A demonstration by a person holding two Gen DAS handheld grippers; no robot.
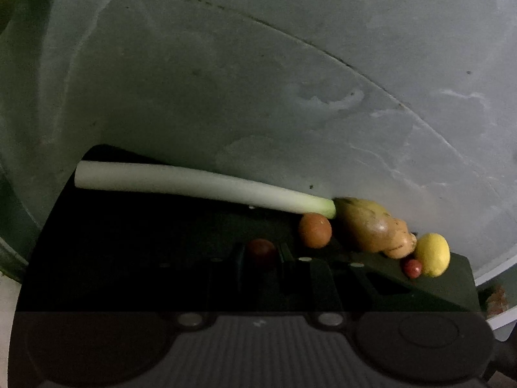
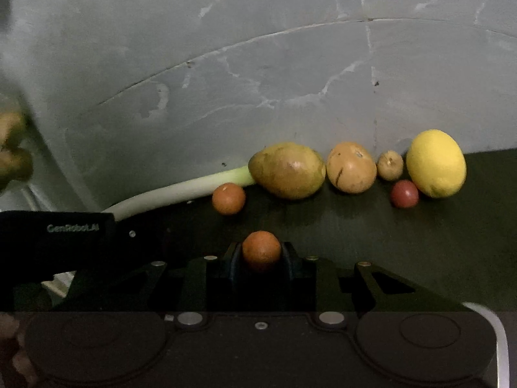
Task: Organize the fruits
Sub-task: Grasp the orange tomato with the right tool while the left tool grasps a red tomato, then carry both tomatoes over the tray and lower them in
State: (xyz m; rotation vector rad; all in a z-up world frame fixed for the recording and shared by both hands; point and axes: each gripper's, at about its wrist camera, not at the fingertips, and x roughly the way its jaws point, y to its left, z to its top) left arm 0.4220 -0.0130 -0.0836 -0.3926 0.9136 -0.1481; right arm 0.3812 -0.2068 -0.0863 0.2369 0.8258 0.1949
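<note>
Right gripper (image 2: 261, 252): a small orange fruit (image 2: 261, 250) is being clamped between its two fingers, just above the dark mat (image 2: 420, 252).
Left gripper (image 1: 261, 255): a dim reddish round fruit (image 1: 261, 251) is being seen between its fingers; whether it is being squeezed cannot be told.
Row by the grey wall (image 2: 226, 64): a leek (image 2: 181, 190), a mango (image 2: 287, 169), a potato (image 2: 351, 167), a small potato (image 2: 390, 165) and a lemon (image 2: 436, 163) are being kept side by side.
In front of the row: a second orange fruit (image 2: 228, 198) is lying beside the leek, a small red fruit (image 2: 404, 194) just beside the lemon.
</note>
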